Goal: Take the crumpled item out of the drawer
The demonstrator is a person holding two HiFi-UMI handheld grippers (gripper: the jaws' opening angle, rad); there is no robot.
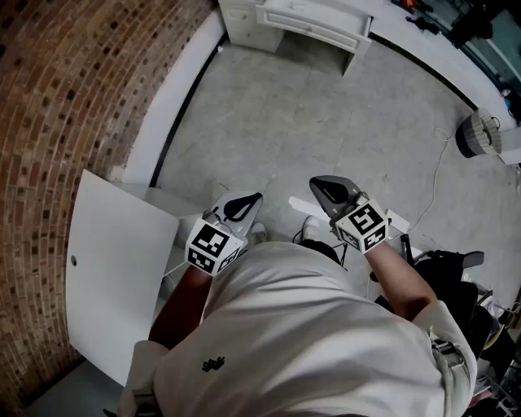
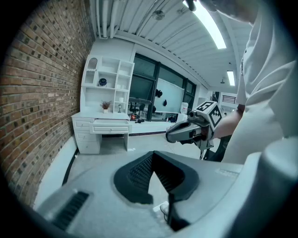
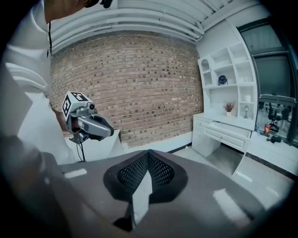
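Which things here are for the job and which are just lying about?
For the job: drawer, left tongs, right tongs, both shut and empty. No crumpled item shows.

Just lying about: white board, fan, shelf.

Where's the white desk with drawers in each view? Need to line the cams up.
Head view: white desk with drawers at the top edge, just right of the middle.
Left gripper view: the desk sits left of centre, at mid-height.
Right gripper view: the desk is at the right, at mid-height.
Shared landmark: red-brown brick wall, left in the head view and left gripper view, centre in the right gripper view.
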